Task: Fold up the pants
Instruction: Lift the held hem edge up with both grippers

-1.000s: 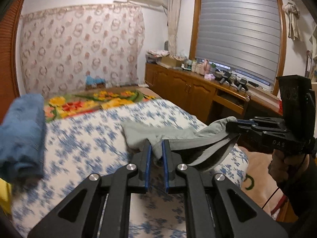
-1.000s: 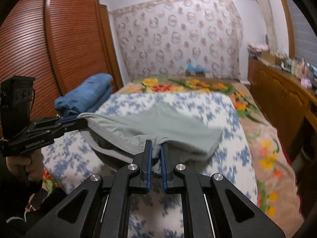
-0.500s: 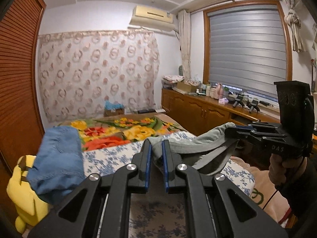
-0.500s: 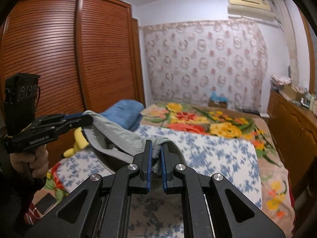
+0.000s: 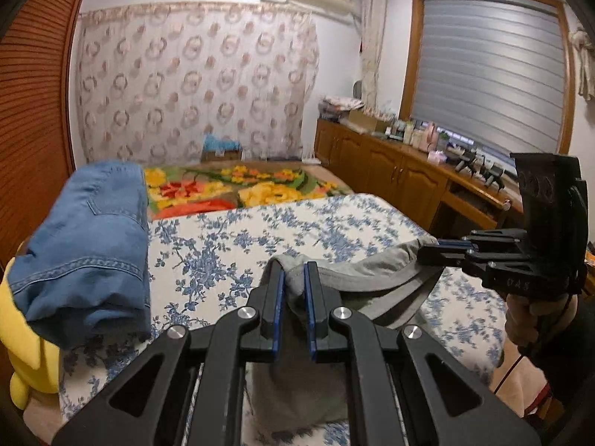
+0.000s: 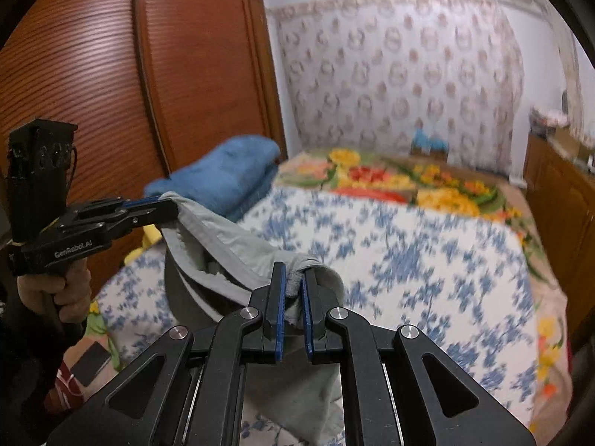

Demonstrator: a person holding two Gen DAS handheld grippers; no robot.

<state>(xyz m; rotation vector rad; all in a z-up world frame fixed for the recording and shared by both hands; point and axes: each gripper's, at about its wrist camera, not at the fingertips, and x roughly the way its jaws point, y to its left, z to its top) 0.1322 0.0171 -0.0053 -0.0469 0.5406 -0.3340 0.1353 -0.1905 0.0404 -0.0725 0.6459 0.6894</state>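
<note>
I have both the left gripper (image 5: 294,278) and the right gripper (image 6: 292,286) clamped on the waistband of the grey pants (image 5: 375,271), lifted off the bed (image 5: 230,245) (legs hanging at its near edge), so no fold is laid yet.

The bed (image 6: 427,252) looks smeary in the right wrist view. The gray pants (image 5: 297,390) hang down behind the left gripper (image 5: 295,282), and their bottom is cut off. A yellow toy (image 5: 22,353) hides partly under the blue jeans (image 5: 85,252).
</note>
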